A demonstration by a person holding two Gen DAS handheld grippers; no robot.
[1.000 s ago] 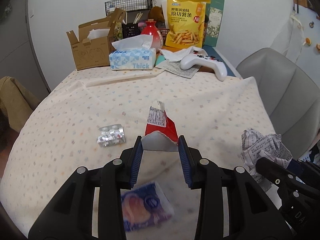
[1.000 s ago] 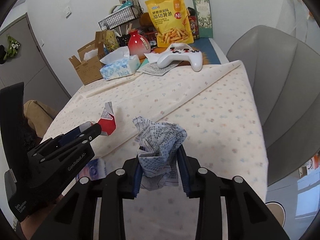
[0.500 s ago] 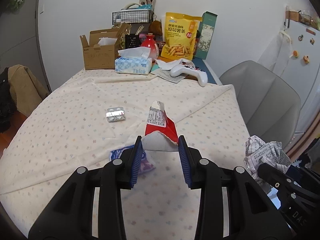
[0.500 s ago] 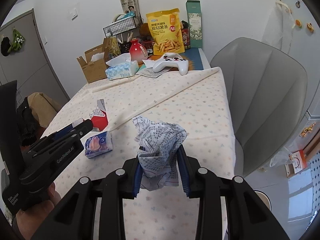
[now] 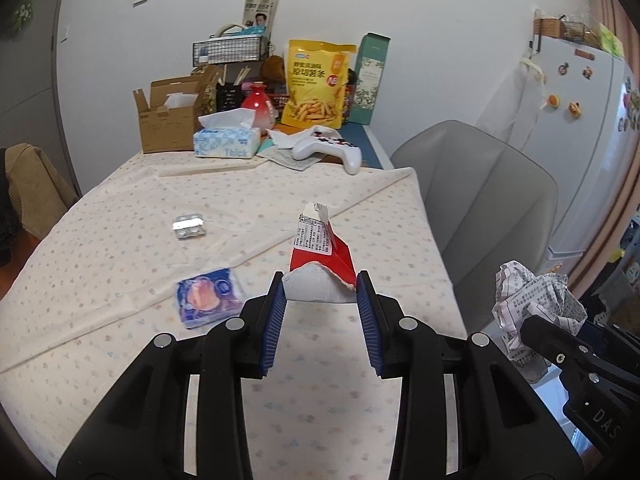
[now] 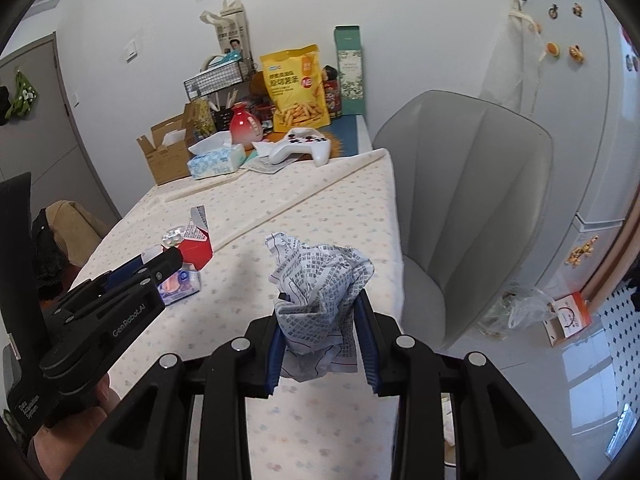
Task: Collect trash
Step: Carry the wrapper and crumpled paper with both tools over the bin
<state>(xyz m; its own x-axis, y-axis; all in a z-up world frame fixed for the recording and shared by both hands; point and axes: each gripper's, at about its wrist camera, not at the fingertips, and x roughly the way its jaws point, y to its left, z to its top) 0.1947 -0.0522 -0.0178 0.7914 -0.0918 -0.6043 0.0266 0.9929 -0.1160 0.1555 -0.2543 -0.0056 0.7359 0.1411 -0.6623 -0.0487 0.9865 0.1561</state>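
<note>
Cardboard box [image 5: 168, 120] at the table's far end stands open with white paper inside. Left gripper [image 5: 322, 304] clamps a torn red carton [image 5: 320, 256]; right gripper [image 6: 322, 336] clamps crumpled printed paper [image 6: 320, 280], its lower part hidden between the jaws.

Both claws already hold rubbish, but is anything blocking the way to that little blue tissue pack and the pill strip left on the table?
Nothing visible blocks them. The blue tissue pack and the pill strip lie in the open on the tablecloth. But the left gripper holds a red wrapper and the right gripper a crumpled paper.
</note>
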